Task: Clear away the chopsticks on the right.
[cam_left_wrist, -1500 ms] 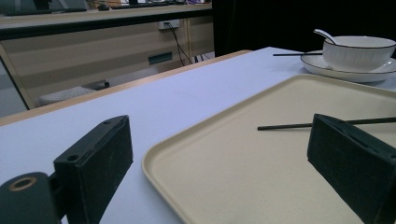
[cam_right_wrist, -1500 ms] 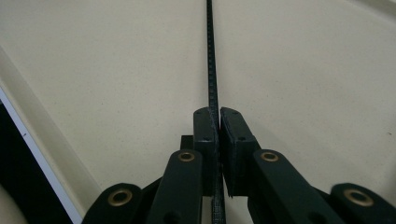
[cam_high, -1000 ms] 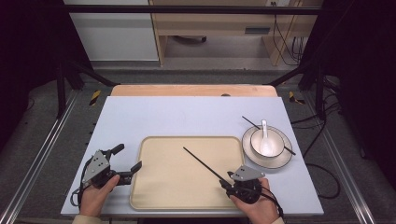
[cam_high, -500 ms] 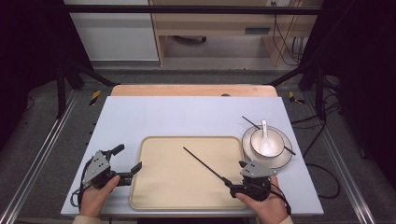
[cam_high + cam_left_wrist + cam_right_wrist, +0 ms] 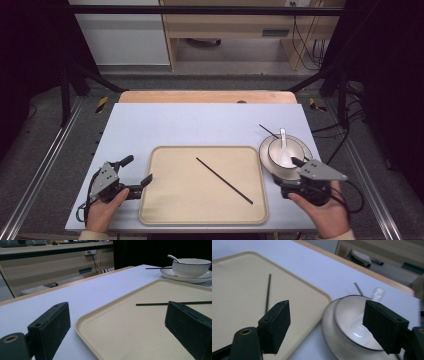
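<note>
Your right gripper hangs with jaws just opened wide and empty, near the bowl. Swing carelessly and you could tip its spoon. Your left gripper is wide too, empty.

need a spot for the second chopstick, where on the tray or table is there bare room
The tray is bare on both sides of the chopstick lying slantwise on it, most widely on its left half. The table beyond the tray is bare too. The right side is crowded: bowl with spoon on a plate, the second chopstick, and the open right tool.
</note>
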`<action>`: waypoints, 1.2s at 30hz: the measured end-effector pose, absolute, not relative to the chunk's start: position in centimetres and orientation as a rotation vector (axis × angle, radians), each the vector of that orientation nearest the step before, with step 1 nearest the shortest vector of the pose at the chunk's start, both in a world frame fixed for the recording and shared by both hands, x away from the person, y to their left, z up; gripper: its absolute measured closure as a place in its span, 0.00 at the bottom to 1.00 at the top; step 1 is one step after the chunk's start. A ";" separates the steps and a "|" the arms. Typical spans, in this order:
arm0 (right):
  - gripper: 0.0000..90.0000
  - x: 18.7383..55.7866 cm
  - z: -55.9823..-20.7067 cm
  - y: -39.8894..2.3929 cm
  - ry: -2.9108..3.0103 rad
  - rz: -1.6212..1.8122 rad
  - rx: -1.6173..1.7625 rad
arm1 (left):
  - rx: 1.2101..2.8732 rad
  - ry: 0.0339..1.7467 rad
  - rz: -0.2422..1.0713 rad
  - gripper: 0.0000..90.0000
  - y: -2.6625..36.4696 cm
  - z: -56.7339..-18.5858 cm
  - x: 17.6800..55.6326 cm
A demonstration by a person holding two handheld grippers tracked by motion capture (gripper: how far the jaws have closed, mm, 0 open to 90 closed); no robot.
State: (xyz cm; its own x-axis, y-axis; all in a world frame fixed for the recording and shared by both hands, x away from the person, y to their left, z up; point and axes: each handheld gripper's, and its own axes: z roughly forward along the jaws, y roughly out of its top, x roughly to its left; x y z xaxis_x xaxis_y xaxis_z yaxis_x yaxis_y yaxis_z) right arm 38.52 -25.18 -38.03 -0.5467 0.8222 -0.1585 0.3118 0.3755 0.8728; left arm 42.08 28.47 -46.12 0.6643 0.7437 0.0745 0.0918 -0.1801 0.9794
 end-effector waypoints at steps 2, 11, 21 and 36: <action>0.28 38.5 -37.1 -26.8 2.026 1.093 0.984 | 1.675 0.687 0.672 0.07 28.4 -46.1 42.0; 0.55 40.0 -35.7 -35.2 1.991 0.960 1.082 | 1.682 0.684 0.668 0.07 28.3 -46.2 42.1; 0.75 46.4 -41.3 -37.2 2.183 0.868 1.199 | 1.688 0.683 0.672 0.07 28.2 -46.3 42.1; 0.83 49.5 -44.6 -36.0 2.318 0.824 1.227 | 1.692 0.682 0.671 0.07 28.3 -46.3 42.1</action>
State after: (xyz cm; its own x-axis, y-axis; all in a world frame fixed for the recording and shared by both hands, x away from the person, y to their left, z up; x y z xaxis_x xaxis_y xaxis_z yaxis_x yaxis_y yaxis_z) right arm 49.49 -36.01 -44.58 -0.5407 0.8387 -0.0647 0.6095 0.4436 0.6570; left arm 42.13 28.27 -46.26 0.6695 0.7382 0.0827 0.0956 -0.1960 0.9759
